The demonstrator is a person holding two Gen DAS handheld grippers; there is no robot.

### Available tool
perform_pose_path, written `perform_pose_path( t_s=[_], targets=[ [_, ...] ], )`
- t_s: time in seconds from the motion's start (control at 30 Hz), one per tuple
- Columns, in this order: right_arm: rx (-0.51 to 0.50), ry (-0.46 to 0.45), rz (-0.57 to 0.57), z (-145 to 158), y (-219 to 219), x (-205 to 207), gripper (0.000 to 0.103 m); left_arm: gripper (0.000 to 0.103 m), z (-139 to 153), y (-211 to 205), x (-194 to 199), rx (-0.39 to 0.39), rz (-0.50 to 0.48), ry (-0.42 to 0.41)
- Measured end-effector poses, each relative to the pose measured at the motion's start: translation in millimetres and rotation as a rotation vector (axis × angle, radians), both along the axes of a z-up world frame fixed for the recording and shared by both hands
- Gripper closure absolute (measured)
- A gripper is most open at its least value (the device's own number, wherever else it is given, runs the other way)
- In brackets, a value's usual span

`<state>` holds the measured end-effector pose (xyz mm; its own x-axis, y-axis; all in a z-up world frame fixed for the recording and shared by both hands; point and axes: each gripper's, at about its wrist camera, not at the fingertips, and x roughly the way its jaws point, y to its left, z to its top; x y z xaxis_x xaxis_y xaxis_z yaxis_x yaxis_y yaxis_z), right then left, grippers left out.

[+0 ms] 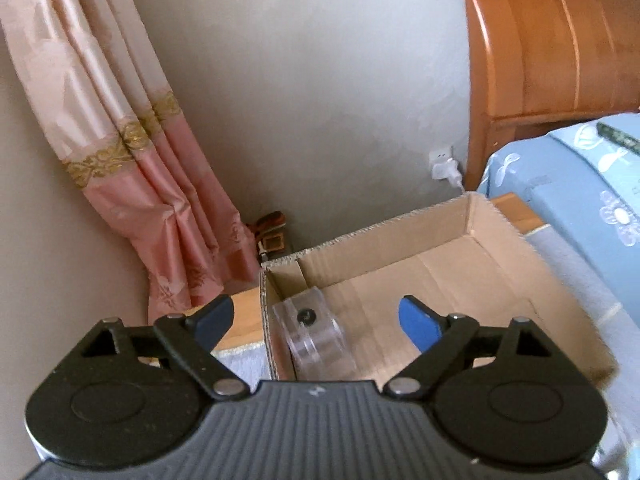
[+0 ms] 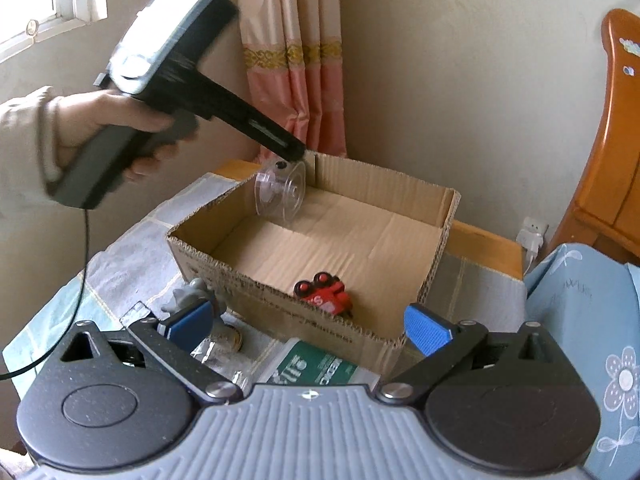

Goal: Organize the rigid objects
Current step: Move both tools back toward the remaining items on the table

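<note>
step: drop-off of the clear plastic spool [image 2: 280, 192] into the cardboard box [image 2: 224, 276]; looks like the release part of the step
left gripper [image 1: 316, 320]: jaws stand wide, nothing pressed between the blue pads; spool sits below and between them, not clamped
spool position: at the far-left corner of the box, level with the rim in the right wrist view, just under the left gripper's tip; can't tell whether it already rests on the box floor or leans on the wall
right gripper [image 2: 308, 322]: jaws wide and empty, hovering over the near wall of the box
already in box: red toy car [image 2: 324, 292], against the near wall
still outside box: grey figurine [image 2: 192, 294], a green-and-white packet [image 2: 308, 366] and some clear plastic bits, all on the cloth-covered table [image 2: 120, 264] just in front of the near wall
next move, my read: left hand [image 2: 108, 132] backs up and away from the box without knocking the spool; right gripper drops onto one of the items in front of the box, figurine being closest to its left pad
risk: the spool is round and may roll along the box floor
</note>
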<state>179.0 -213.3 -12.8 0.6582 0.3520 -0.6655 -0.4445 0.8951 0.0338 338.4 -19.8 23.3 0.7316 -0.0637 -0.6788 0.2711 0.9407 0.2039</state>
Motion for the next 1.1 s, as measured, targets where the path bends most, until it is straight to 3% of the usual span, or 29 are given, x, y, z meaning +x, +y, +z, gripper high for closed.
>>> perform_pose_path(
  t_s=[0.27, 0.5, 0.63, 0.9, 1.1],
  targets=[
    [-0.011, -0.002, -0.069, -17, -3, -31, 0.000, 0.007, 7, 27, -72, -0.100, -0.007, -0.018],
    [-0.005, -0.020, -0.109, -46, -6, -68, 0.000, 0.002, -14, 48, -134, -0.205, -0.001, -0.023],
    [0.009, 0.013, -0.077, -68, -11, -89, 0.000, 0.002, -31, 55, -163, -0.191, 0.021, -0.030],
    [-0.037, 0.108, -0.040, -109, -15, -114, 0.000, 0.002, -53, 57, -205, -0.191, -0.039, 0.012],
    [-0.082, 0.075, -0.060, -123, -14, -122, 0.000, 0.002, -67, 53, -225, -0.206, -0.053, 0.034]
  ],
)
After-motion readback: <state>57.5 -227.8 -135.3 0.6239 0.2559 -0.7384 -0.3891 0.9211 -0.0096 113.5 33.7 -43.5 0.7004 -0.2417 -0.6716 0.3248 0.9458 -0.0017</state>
